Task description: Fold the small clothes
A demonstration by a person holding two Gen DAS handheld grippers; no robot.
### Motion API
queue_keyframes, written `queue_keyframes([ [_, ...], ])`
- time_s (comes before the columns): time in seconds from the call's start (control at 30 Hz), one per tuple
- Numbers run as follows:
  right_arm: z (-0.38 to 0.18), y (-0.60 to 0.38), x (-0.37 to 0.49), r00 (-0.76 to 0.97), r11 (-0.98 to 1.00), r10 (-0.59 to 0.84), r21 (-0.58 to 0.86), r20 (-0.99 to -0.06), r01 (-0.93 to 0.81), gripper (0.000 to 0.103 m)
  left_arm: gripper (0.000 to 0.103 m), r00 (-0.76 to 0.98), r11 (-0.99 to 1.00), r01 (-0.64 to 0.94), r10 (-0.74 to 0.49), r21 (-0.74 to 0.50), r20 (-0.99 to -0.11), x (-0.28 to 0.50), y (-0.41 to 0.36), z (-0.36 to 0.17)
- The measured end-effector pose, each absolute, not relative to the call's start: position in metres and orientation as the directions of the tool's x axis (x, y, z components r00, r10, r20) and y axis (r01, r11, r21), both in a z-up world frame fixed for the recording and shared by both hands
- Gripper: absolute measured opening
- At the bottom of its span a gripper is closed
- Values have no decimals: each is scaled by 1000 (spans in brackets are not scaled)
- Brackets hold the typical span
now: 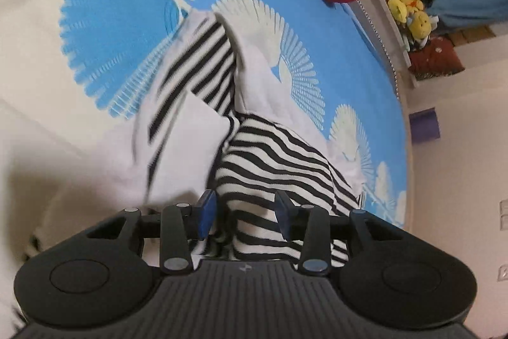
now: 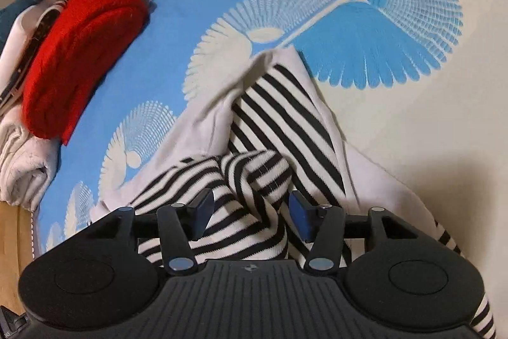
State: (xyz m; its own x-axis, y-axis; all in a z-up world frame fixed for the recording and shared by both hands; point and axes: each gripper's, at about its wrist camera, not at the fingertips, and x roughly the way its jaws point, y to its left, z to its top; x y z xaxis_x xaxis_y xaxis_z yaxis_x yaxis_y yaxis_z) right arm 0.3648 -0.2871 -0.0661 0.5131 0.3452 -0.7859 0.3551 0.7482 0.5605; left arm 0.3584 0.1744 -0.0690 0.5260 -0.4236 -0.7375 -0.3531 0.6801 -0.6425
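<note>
From the left wrist, the left hand-held gripper [image 1: 246,213] stands with its jaws apart over a bunched striped garment [image 1: 273,154] lying on the blue and cream bedspread [image 1: 104,30], a fold rising between the pads unpinched. From the right wrist, the right hand-held gripper [image 2: 250,213] is likewise apart above the same garment, near a red knit [image 2: 79,59].

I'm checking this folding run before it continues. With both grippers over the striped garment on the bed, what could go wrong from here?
1. The black-and-white striped knit garment is bunched between the open right gripper; closing may pinch several layers.
2. The left gripper is open too, so a lifted fold could slump.
3. The folded red knit sweater lies close; a wide sweep might drag it.
</note>
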Motion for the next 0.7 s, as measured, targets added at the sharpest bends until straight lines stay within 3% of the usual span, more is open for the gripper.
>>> queue_keyframes([
  [0.1,-72,-284,362,498,736,349,561,-794,378,53,43,527,655,-386,-422,-650,-738,361,169,-86],
  [0.13,-74,-281,363,499,741,348,559,-794,372,49,39,526,647,-397,-421,-651,-739,362,167,-89],
  [0.17,-76,-279,363,501,745,351,560,-792,363,39,35,530,639,-403,-420,-655,-737,362,166,-91],
  [0.2,-76,-276,365,499,746,363,567,-787,350,33,20,533,636,-403,-422,-658,-733,363,164,-92],
  [0.23,-76,-273,367,492,740,394,585,-777,332,21,1,539,641,-396,-418,-658,-731,363,162,-91],
  [0.27,-77,-271,367,480,720,446,622,-755,309,13,1,552,654,-387,-400,-650,-732,363,161,-88],
  [0.33,-78,-266,368,460,637,581,727,-672,257,11,1,632,682,-325,-359,-655,-687,360,162,-65],
  [0.4,-73,-270,366,505,468,702,860,-502,204,8,1,721,686,-231,-355,-690,-595,355,166,-36],
  [0.47,-62,-279,362,569,335,743,932,-351,137,5,1,779,701,-177,-329,-691,-533,348,172,-15],
  [0.53,-56,-288,359,623,276,730,955,-279,104,5,1,781,702,-202,-305,-683,-545,347,180,-14],
  [0.57,-58,-293,358,633,266,722,957,-279,119,5,1,748,704,-242,-303,-668,-590,350,183,-21],
  [0.6,-63,-296,359,622,298,707,940,-336,168,5,1,700,703,-289,-308,-650,-644,353,184,-31],
  [0.7,-76,-294,360,515,630,494,697,-700,343,6,5,519,699,-393,-368,-598,-772,362,180,-70],
])
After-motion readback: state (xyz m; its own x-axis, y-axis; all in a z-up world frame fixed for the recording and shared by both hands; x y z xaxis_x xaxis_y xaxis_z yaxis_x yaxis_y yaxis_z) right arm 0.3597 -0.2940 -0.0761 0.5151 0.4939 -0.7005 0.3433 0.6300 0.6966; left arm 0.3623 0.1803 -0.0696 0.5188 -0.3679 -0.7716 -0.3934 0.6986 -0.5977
